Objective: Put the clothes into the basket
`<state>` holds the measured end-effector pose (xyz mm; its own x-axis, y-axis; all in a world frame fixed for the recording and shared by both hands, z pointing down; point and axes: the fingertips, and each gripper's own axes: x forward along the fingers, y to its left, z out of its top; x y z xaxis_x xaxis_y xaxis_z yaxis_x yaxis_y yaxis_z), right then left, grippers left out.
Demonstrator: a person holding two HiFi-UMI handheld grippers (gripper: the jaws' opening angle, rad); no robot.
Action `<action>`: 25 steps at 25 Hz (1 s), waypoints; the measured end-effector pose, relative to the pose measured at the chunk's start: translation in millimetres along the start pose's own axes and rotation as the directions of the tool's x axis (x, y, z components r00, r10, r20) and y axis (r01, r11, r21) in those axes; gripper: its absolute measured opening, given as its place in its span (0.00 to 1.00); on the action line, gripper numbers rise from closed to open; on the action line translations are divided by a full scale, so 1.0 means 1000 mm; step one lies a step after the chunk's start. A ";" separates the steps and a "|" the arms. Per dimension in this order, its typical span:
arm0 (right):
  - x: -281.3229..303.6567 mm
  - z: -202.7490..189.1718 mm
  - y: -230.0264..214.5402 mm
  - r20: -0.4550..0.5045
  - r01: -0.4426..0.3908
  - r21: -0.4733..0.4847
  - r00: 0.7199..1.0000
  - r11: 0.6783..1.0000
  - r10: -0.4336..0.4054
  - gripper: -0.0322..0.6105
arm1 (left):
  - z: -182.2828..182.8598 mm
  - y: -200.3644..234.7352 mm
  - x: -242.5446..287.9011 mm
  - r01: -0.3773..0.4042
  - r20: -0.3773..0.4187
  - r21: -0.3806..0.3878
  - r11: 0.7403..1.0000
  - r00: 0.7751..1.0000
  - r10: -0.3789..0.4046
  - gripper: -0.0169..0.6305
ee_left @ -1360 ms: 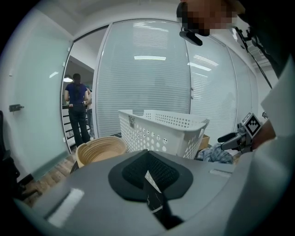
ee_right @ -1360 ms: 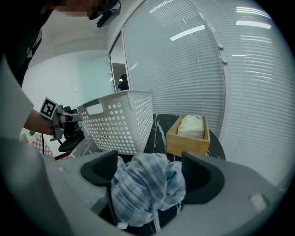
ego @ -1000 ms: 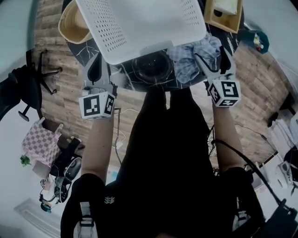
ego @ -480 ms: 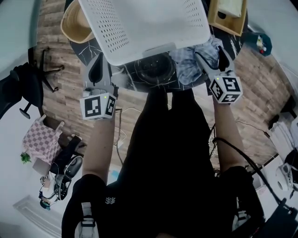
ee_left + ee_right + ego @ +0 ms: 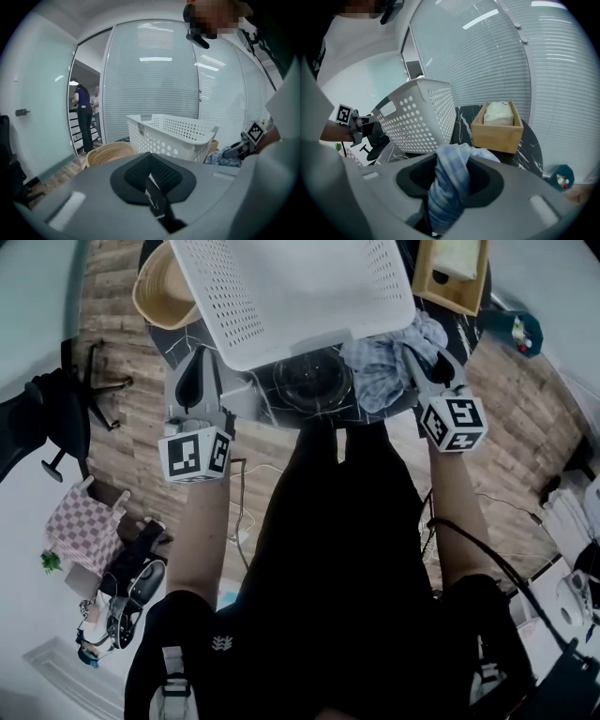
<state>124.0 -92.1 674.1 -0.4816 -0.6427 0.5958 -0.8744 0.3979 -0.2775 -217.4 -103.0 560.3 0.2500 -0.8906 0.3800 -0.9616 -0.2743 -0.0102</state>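
A white perforated basket (image 5: 291, 296) (image 5: 173, 136) (image 5: 417, 117) stands on the round dark marble table (image 5: 272, 399). A light blue plaid cloth (image 5: 380, 367) (image 5: 450, 178) lies crumpled to its right, near the table's edge. My right gripper (image 5: 422, 354) (image 5: 449, 185) has just been closing its jaws, and a bunched fold of the cloth is now pinched between them. My left gripper (image 5: 200, 367) (image 5: 157, 199) hovers at the table's left edge, shut with nothing held, short of the basket. From the left gripper view the cloth (image 5: 225, 159) shows past the basket's corner.
A wicker bowl (image 5: 159, 292) (image 5: 110, 152) sits left of the basket. A wooden box (image 5: 450, 268) (image 5: 497, 126) stands behind the cloth. A round dark object (image 5: 309, 376) lies on the table in front of the basket. An office chair (image 5: 56, 418) is on the floor at left.
The right gripper's jaws, spread around the cloth before, have come together on it. Both hands stay about where they were.
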 end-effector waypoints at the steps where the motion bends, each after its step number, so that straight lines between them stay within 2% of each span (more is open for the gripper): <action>1: -0.002 0.003 0.001 0.005 -0.002 -0.003 1.000 1.000 0.002 0.30 | 0.003 0.002 -0.001 -0.003 0.007 0.001 1.000 1.000 0.003 0.04; 11: -0.027 0.040 0.011 0.043 -0.016 -0.039 0.999 0.999 0.017 0.29 | 0.033 0.008 -0.002 -0.017 0.052 -0.029 0.999 0.998 0.019 0.04; 16: -0.045 0.059 0.013 0.060 0.000 -0.057 0.998 0.998 0.003 0.29 | 0.057 0.009 -0.009 -0.015 0.087 -0.029 0.999 0.996 0.017 0.04; 20: -0.057 0.078 0.013 0.079 0.014 -0.072 0.997 0.997 -0.008 0.29 | 0.069 0.010 -0.011 -0.013 0.083 -0.043 0.999 0.996 0.016 0.04; 25: -0.070 0.102 0.017 0.108 0.032 -0.094 0.994 0.995 -0.022 0.29 | 0.100 0.012 -0.019 -0.004 0.142 -0.037 0.999 0.990 0.009 0.04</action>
<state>137.0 -107.4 551.2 -0.4658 -0.7179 0.5172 -0.8801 0.4366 -0.1865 -222.5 -125.8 460.8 0.2547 -0.9356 0.2447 -0.9661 -0.2571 0.0229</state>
